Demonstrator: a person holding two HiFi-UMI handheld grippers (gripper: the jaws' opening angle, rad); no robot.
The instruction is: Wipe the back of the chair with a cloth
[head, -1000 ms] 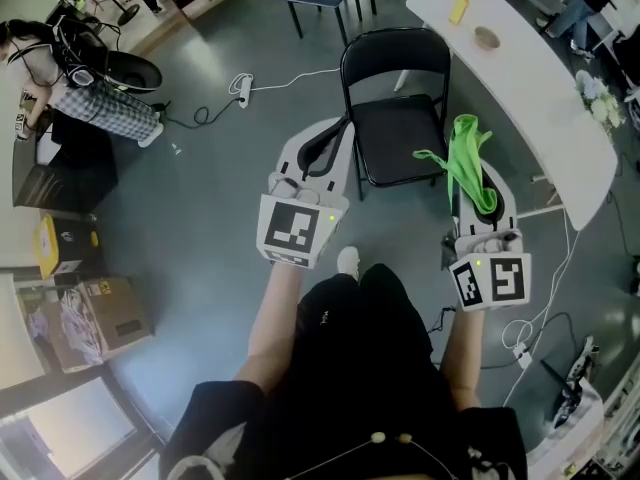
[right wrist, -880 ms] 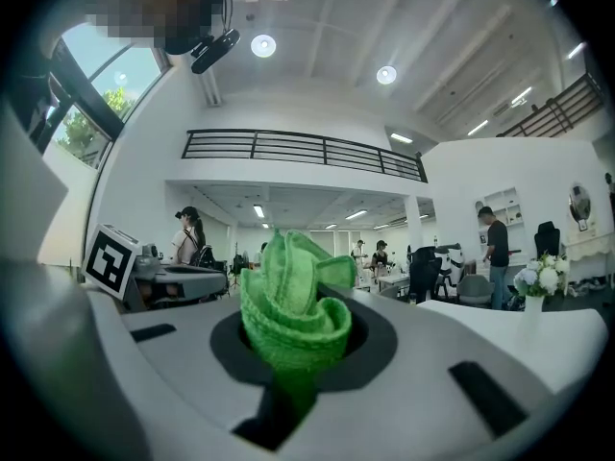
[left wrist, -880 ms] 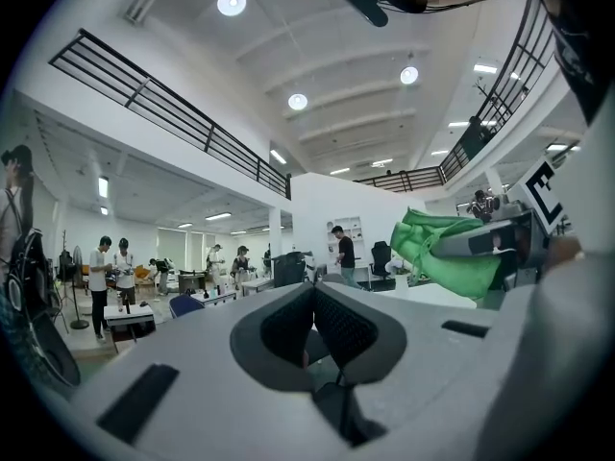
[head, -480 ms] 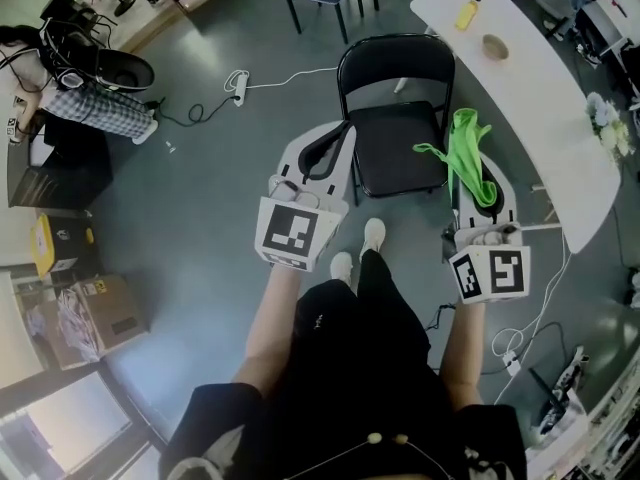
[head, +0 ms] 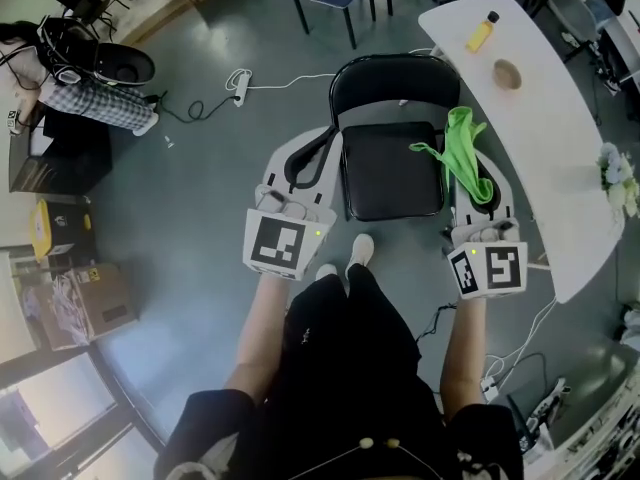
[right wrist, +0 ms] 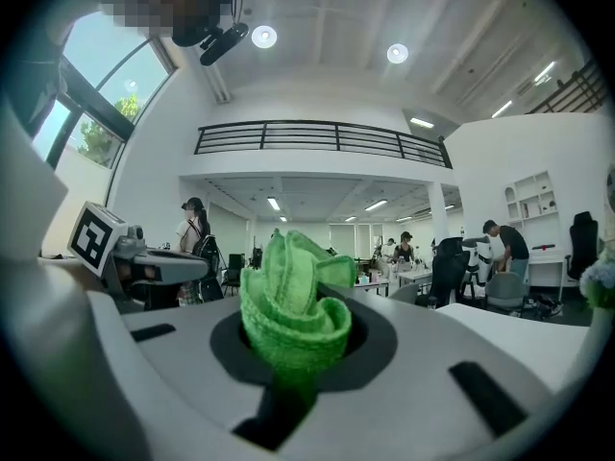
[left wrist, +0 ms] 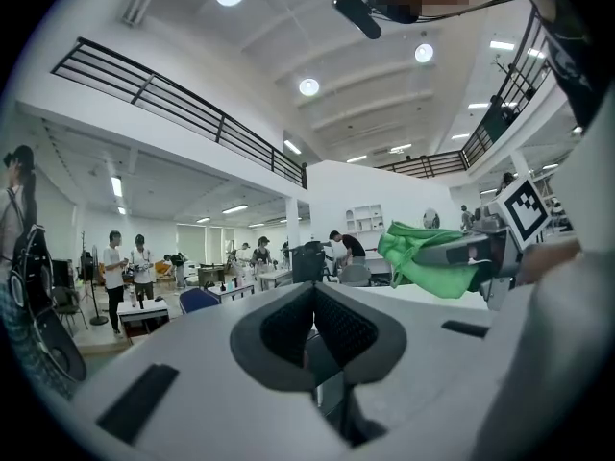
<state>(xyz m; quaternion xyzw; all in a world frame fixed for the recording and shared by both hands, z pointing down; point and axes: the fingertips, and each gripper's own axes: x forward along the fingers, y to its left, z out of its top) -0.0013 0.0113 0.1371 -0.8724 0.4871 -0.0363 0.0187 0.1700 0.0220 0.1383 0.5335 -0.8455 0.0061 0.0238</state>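
Left gripper (left wrist: 313, 301): jaws pressed together, empty, just left of the chair (head: 392, 168)
Chair: black, folding; backrest (head: 385, 73) on the far side, untouched
Right gripper (right wrist: 293, 329): clamped on the cloth (head: 463, 146), at the chair's right edge
Cloth: bright green, bunched; looks soft, light, floppy, so hold it by a thick fold

The cloth (right wrist: 288, 305) is green looped pile, nubbly and matt. The left gripper (left wrist: 314, 301) and right gripper (right wrist: 293, 339) have smooth, matt, pale-grey plastic shells. The left one's dark pads (left wrist: 343, 327) look finely ribbed. The chair (head: 390, 173) has a black seat with a dull sheen and a thin black tube frame. The table (head: 560, 158) is smooth white, and the floor (head: 200, 168) is smooth grey, faintly glossy.
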